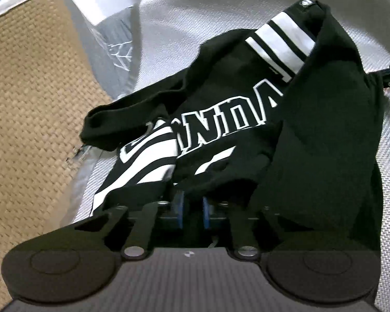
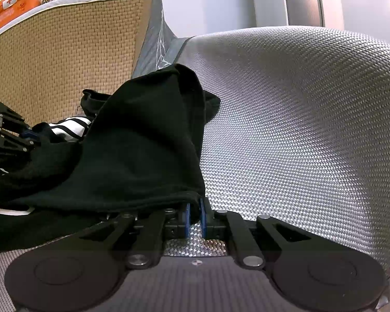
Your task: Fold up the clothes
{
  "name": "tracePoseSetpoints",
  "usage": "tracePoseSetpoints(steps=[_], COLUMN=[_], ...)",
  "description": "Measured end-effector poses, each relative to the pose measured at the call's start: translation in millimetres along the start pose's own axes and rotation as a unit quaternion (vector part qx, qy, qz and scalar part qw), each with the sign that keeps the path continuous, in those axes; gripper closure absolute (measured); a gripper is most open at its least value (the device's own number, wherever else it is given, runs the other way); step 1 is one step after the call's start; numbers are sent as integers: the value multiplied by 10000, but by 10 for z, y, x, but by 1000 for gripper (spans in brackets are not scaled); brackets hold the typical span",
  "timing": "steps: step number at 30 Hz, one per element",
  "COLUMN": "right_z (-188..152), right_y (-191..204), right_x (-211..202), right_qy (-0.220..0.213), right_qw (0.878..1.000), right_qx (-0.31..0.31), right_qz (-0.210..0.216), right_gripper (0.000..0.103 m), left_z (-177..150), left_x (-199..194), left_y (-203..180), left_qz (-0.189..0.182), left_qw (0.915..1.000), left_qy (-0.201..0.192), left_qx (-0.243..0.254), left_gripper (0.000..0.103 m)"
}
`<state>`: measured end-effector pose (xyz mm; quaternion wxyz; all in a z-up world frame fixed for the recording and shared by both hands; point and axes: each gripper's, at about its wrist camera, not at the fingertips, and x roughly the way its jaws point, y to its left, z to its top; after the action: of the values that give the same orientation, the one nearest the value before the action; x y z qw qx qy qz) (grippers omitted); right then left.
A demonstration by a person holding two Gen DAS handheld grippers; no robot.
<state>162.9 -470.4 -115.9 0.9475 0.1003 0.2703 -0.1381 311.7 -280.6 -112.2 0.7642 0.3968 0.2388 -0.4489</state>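
Leftmost, a tan woven mattress side (image 1: 31, 109) is rising beside the grey woven mattress surface (image 1: 195, 26) that is carrying everything; an orange first-aid box (image 2: 15, 5) is sitting on top of it, well away from the work. Along the left edge of the grey surface a black jersey (image 1: 221, 98) with white stripes and white block letters is lying crumpled, one bunched fold reaching that edge and hanging slightly over it. At the near edge, the left gripper (image 1: 192, 208) is pinching the jersey's cloth, its blue pads (image 1: 180, 208) drawn close together with dark fabric pressed between them. A broad black panel of the jersey is lifting up and draping rightward from there, tented above the surface. Further right, the right gripper (image 2: 194, 215) is clamping the lower hem of that panel, blue pads nearly together with the fabric edge caught between them. To the right of the jersey, the grey surface is lying bare and open all the way to its rounded far edge and right edge.
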Motion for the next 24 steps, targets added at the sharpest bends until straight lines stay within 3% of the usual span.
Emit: tracePoseSetpoints(steps=[4, 7, 10, 12, 19, 21, 24], right_z=[-4, 4, 19, 27, 54, 67, 90], right_y=[-13, -4, -13, -22, -4, 1, 15], right_x=[6, 8, -4, -11, -30, -35, -39], right_qy=[-17, -12, 8, 12, -13, -20, -31], right_qw=[10000, 10000, 10000, 10000, 10000, 10000, 10000], right_qx=[0, 27, 26, 24, -6, -23, -46], right_qz=[14, 6, 20, 31, 32, 29, 25], right_gripper=[93, 93, 93, 93, 93, 93, 93], left_z=[-55, -108, -210, -335, -842, -969, -1161], left_x=[-247, -442, -625, -764, -1141, -1186, -1224], left_y=[354, 678, 1048, 1297, 1858, 1966, 2066], left_qz=[505, 1104, 1592, 1815, 2357, 2494, 2717], left_qw=[9942, 9811, 9598, 9403, 8795, 8686, 8592], left_qy=[-551, -863, -1062, -1176, -1295, -1235, -1098], left_qx=[-771, -1332, -2052, -2628, -3926, -4100, -4194], left_gripper=[94, 94, 95, 95, 96, 96, 96])
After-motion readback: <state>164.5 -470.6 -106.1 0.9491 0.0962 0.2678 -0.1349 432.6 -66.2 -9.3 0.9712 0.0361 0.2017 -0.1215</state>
